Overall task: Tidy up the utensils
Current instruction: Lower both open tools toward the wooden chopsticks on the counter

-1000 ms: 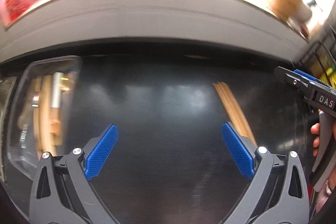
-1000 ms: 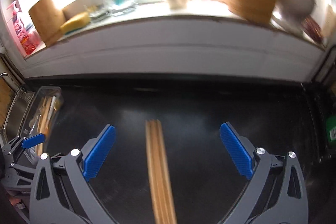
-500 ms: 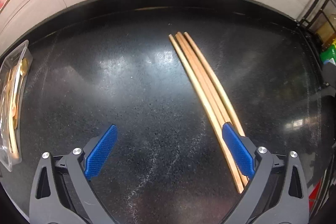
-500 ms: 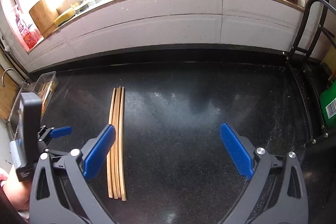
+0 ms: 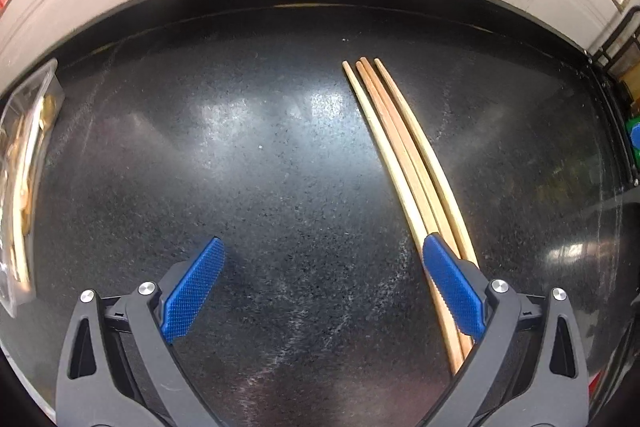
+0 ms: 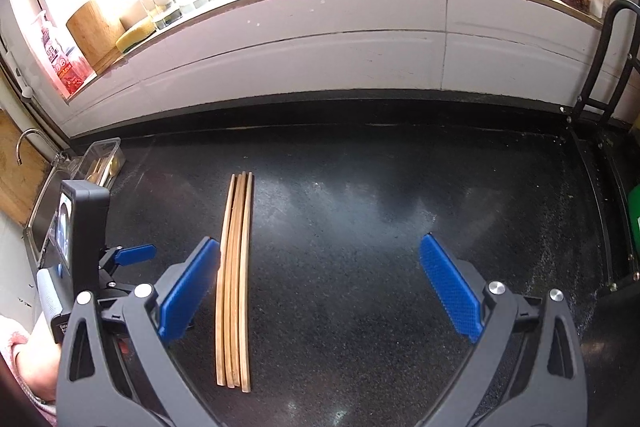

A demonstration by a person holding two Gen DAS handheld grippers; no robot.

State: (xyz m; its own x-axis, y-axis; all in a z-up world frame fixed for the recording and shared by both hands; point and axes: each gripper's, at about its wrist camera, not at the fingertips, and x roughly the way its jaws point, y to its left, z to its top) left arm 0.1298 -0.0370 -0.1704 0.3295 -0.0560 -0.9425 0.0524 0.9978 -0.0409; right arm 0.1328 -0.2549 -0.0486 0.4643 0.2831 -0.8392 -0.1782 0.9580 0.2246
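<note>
Four slim pale wooden chopsticks (image 5: 404,163) lay side by side on the speckled black stone counter (image 5: 240,187) in my left wrist view, their near ends passing under the right pad of my left gripper (image 5: 322,287), whose blue fingers stood wide apart and empty. A clear plastic utensil box (image 5: 24,163) sat far left. In my right wrist view the same chopsticks (image 6: 236,267) lay just inside the left pad of my right gripper (image 6: 320,291), also spread open with nothing held. I judged them light, stiff, smooth and prone to roll; gripping across the bundle's middle seemed safest.
</note>
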